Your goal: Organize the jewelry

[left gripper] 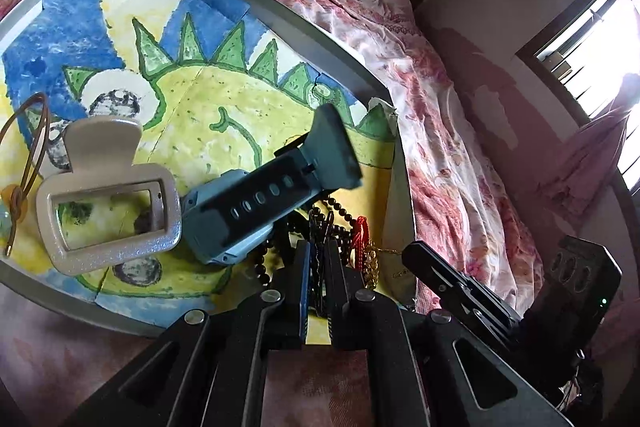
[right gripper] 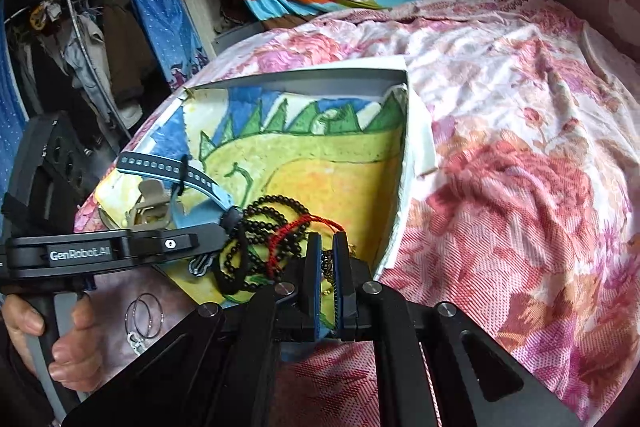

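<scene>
Tray (right gripper: 396, 75): watch (left gripper: 240, 211), clip (left gripper: 108, 203), beads (right gripper: 256, 239) already in.
Left gripper (left gripper: 319, 247): pinching beads (tangled).
Right gripper (right gripper: 327, 247): pinching chain (right gripper: 327, 263).
Left: hoops (right gripper: 146, 315) outside.

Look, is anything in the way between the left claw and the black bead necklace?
Nothing visible is in the way. The left claw is already shut on the black bead necklace, right beside the blue plastic watch.

Black tool (right gripper: 327, 239) frames with round silver screws, blue-edged pads (right gripper: 317, 267) (white "GenRobot.AI" lettering on the other tool (right gripper: 236, 217)).
</scene>
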Motion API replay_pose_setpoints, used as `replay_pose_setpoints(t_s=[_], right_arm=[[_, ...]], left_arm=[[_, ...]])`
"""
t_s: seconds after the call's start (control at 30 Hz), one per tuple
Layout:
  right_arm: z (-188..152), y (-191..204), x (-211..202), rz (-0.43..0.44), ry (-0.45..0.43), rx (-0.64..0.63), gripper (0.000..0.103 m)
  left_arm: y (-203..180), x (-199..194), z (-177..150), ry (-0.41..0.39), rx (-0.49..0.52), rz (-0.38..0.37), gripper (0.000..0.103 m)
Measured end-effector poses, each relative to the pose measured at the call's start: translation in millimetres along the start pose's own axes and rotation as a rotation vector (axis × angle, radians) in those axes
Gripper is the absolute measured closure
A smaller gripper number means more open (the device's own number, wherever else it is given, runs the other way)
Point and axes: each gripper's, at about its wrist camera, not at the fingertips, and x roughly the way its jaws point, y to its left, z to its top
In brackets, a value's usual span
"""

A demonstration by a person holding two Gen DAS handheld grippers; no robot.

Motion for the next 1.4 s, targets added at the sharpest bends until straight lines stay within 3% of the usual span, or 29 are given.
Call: replay_pose_setpoints(t_s=[0.17, 0.23, 0.3, 0.43, 0.53, 0.8, 0.93, 1.4], right_arm=[[1, -4, -4, -0.007, 0.000, 0.013, 0.092], [1, -3, -7, -0.011, -0.002, 0.013, 0.077], [1, -3, -12, -0.015, -0.013, 0.012, 0.071], [5, 2, -25, -0.042, -0.034, -0.009, 0.068], [9, 6, -41, -0.054, -0.064, -0.016, 0.050], [14, 28, -93, -0.076, -0.157, -0.057, 0.022], [13, 45, -123, -0.078, -0.220, -0.099, 0.007], [-17, 108, -188, -0.070, -0.413, -0.194, 0.003]], left_arm=[[5, -3, -2, 0.016, -0.038, 0.001, 0.082], [6, -7, -3, 0.012, -0.042, 0.021, 0.072], [7, -14, -5, 0.005, -0.055, 0.017, 0.062], [7, -31, -8, -0.021, -0.076, 0.020, 0.049], [2, -47, -11, -0.038, -0.065, 0.032, 0.042], [-20, -109, -19, -0.150, -0.002, 0.074, 0.009], [-30, -147, -28, -0.252, 0.060, 0.170, 0.004], [-13, -243, -78, -0.515, 0.248, 0.385, 0.000]])
